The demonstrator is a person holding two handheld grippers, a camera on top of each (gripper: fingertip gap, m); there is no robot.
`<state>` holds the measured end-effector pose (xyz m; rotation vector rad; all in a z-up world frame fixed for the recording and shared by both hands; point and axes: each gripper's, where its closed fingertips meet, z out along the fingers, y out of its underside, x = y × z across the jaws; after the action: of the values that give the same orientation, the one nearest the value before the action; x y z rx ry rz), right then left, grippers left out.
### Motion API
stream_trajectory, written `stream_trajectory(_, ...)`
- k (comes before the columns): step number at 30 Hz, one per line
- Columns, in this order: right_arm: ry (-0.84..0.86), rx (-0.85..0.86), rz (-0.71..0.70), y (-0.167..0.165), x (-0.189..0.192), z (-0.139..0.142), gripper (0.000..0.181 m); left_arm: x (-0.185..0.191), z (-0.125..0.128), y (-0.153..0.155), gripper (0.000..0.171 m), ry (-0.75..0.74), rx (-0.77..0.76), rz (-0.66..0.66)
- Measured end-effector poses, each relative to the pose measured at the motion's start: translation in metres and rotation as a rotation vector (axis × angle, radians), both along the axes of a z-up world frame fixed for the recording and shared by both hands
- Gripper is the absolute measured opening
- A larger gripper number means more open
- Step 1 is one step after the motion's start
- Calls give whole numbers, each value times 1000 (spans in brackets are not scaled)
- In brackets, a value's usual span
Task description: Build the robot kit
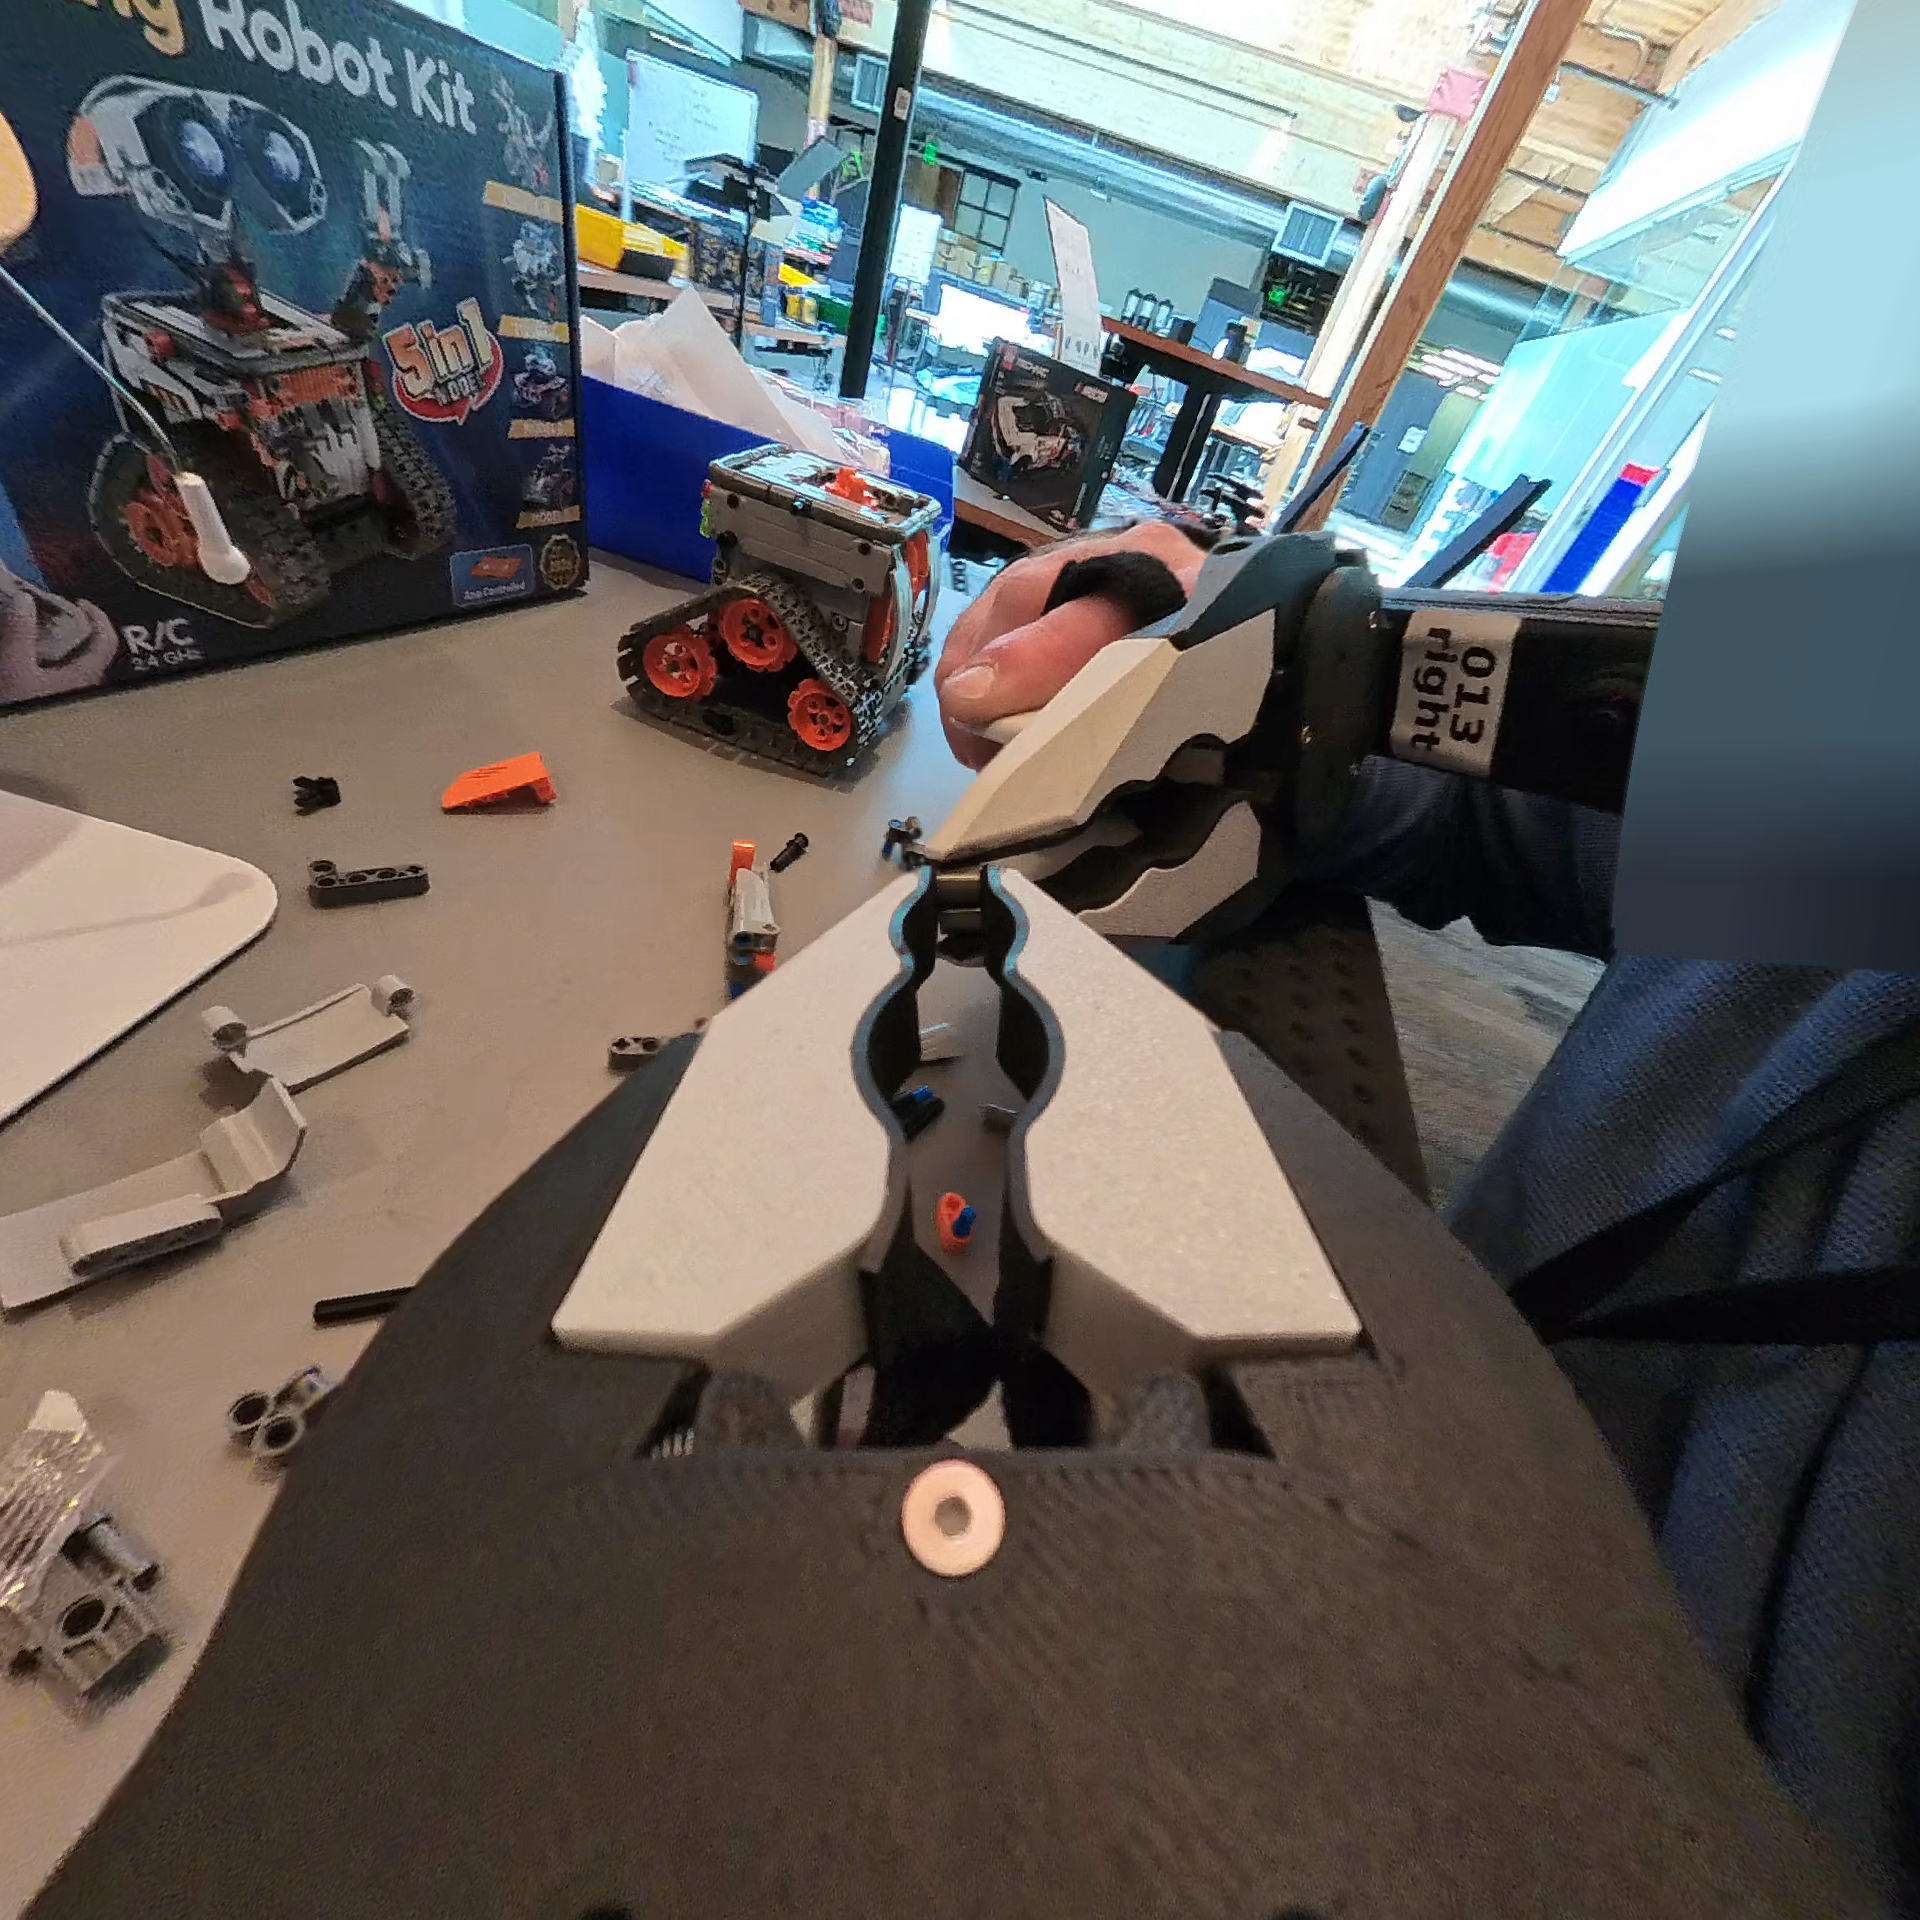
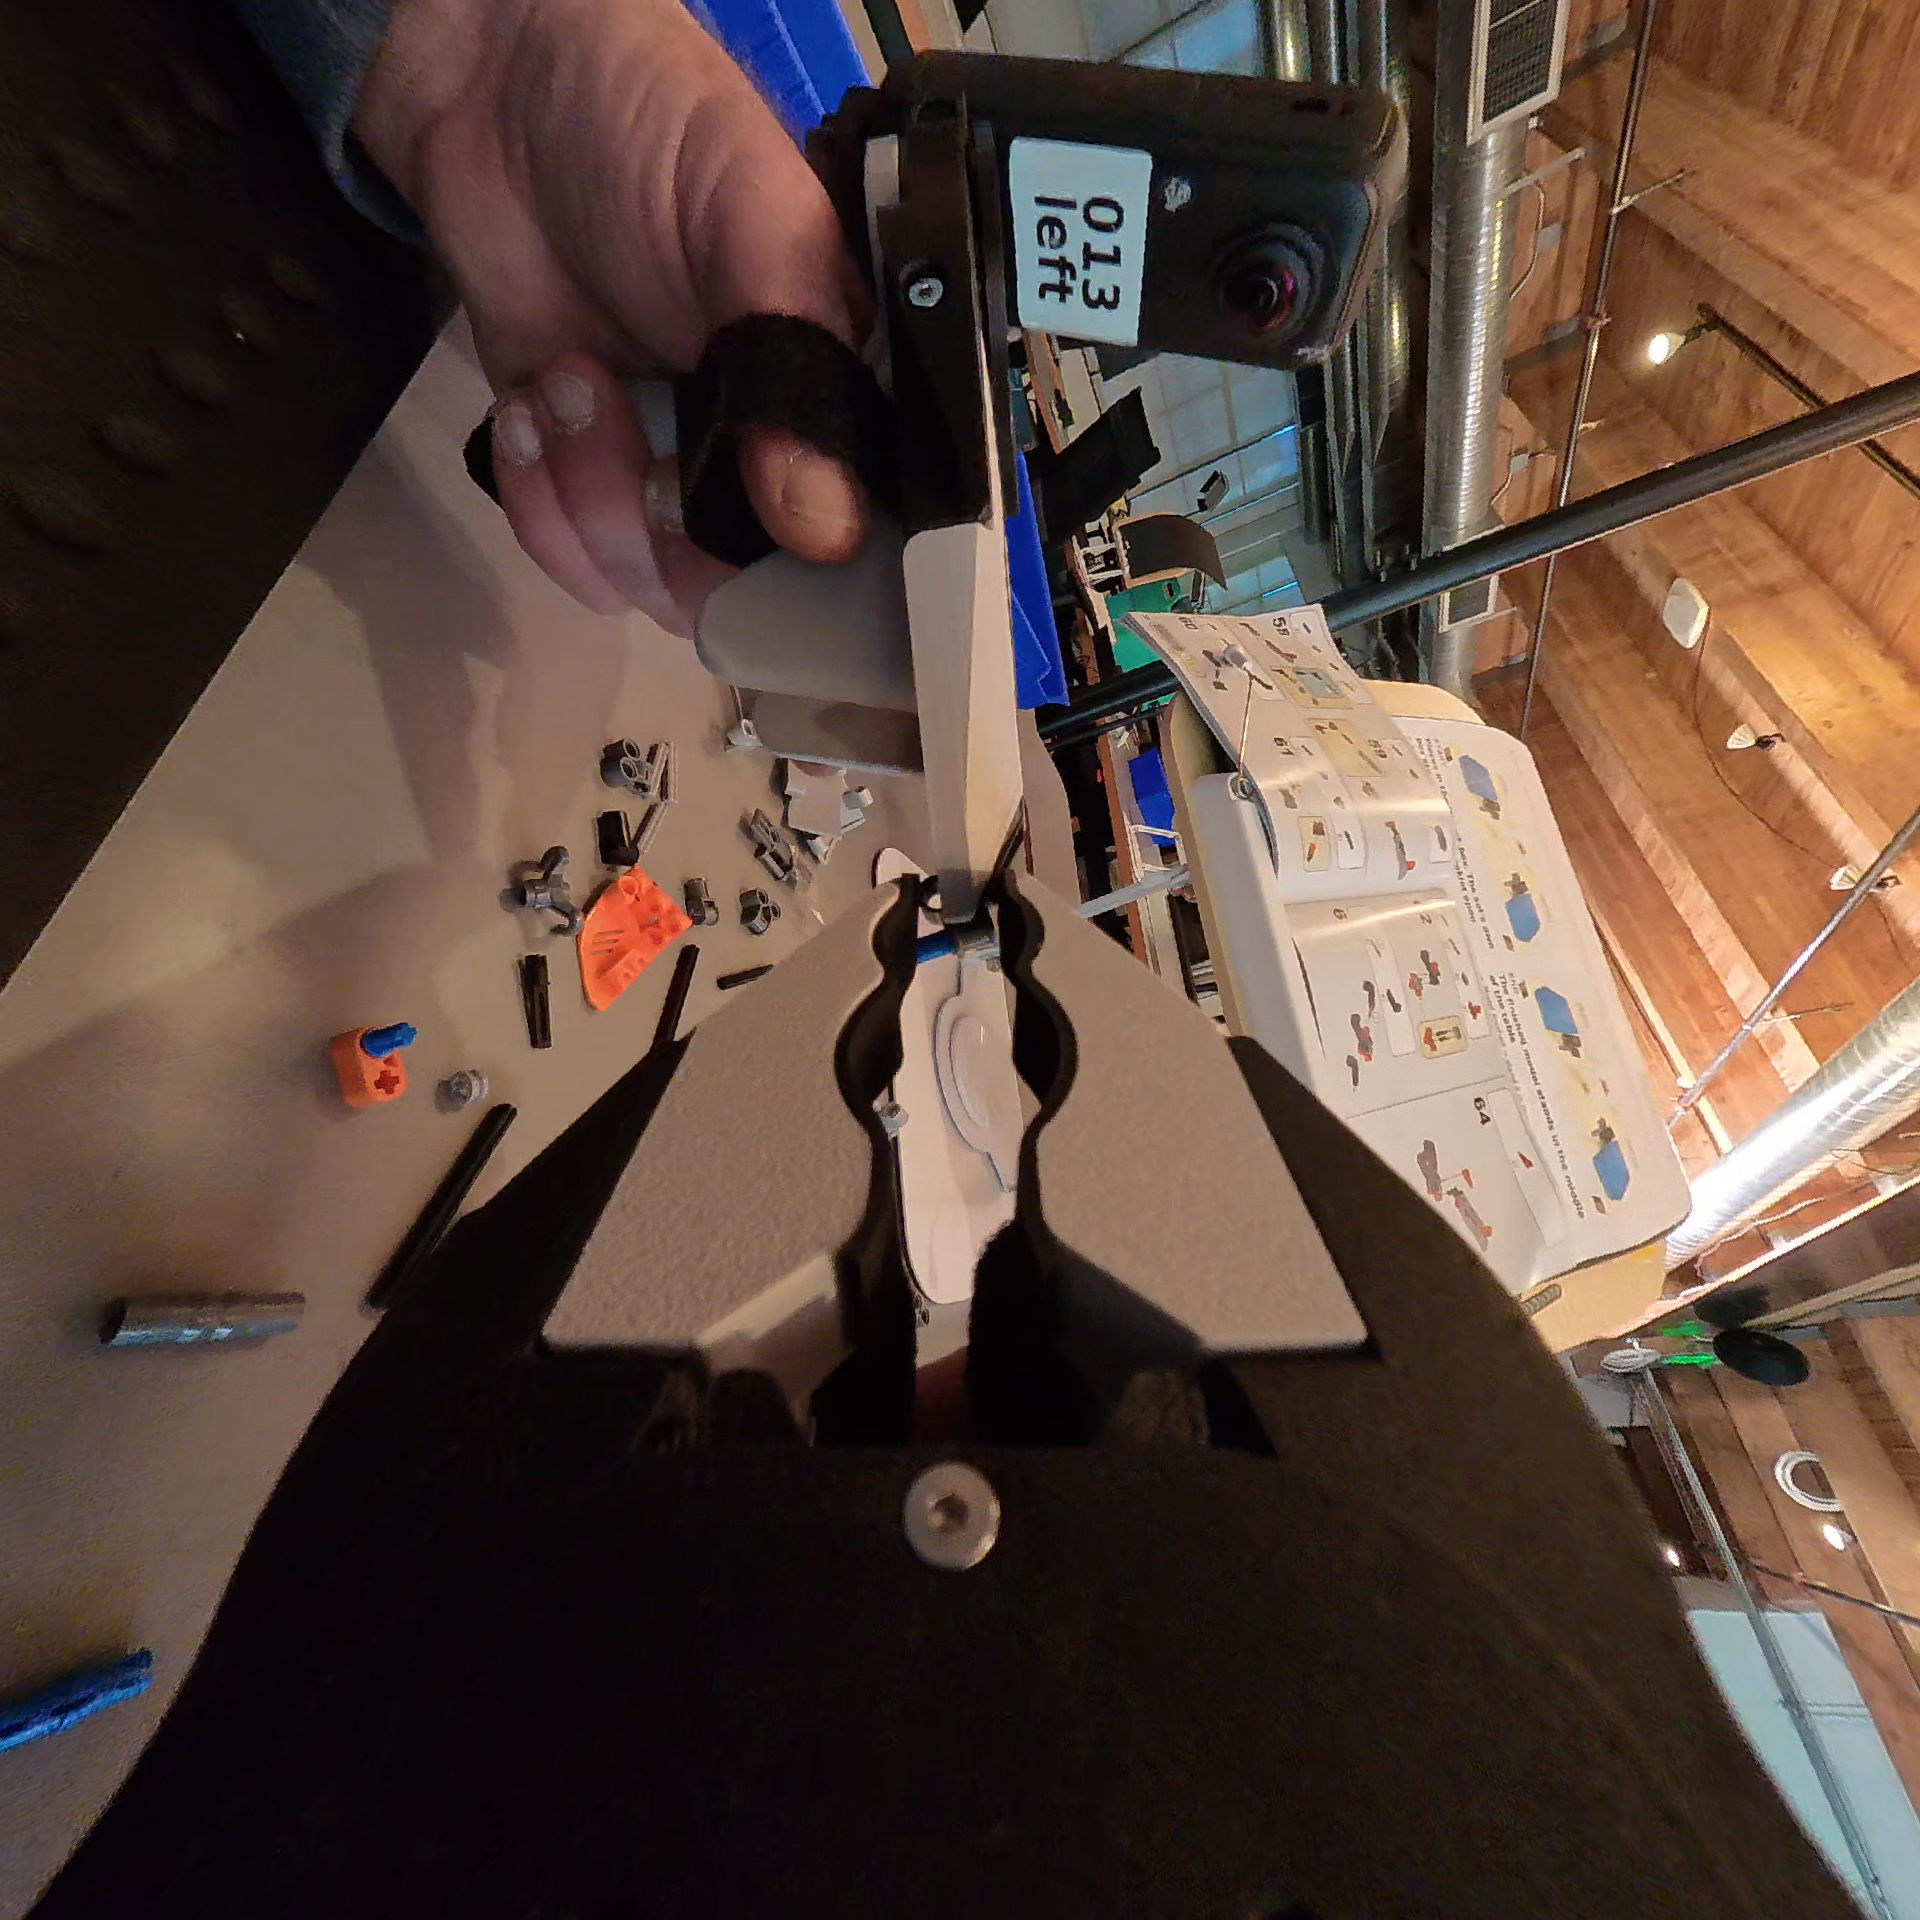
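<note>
Above the grey table (image 1: 582, 665), both label-bearing grippers' fingers pinch one small black piece (image 1: 961, 902) beside a printed kit box (image 1: 281, 312).

**A:** what kind of place is this, a workshop?

**B:** yeah, big open maker space. Exposed timber ceiling (image 2: 1766, 520), silver ducts (image 2: 1475, 260), long worktables (image 1: 1216, 364) stacked with kit boxes (image 1: 1044, 431), blue bins (image 1: 665, 468), a whiteboard (image 1: 691, 125) at the back.

The tracked model (image 1: 784, 613) stands on the table (image 1: 540, 977), right of the kit box (image 1: 281, 322) and before a bin (image 1: 665, 468). Loose parts (image 1: 369, 881) lie before them, a booklet (image 2: 1382, 935) propped behind.
</note>
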<state>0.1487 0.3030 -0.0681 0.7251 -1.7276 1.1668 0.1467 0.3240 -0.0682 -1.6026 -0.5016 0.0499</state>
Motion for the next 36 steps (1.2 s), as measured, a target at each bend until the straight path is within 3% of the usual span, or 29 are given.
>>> stream_trajectory(6, -63, 23, -33, 3, -6, -2, 29, -9, 1, -10, 6, 52, -30, 80)
stream_trajectory(25, -592, 182, -44, 47, -14, -36, 22, -18, -35, -28, 6, 109, -293, 217)
stream_trajectory(36, -673, 236, -26, 53, -8, -47, 20, -19, -46, -29, 6, 115, -350, 227)
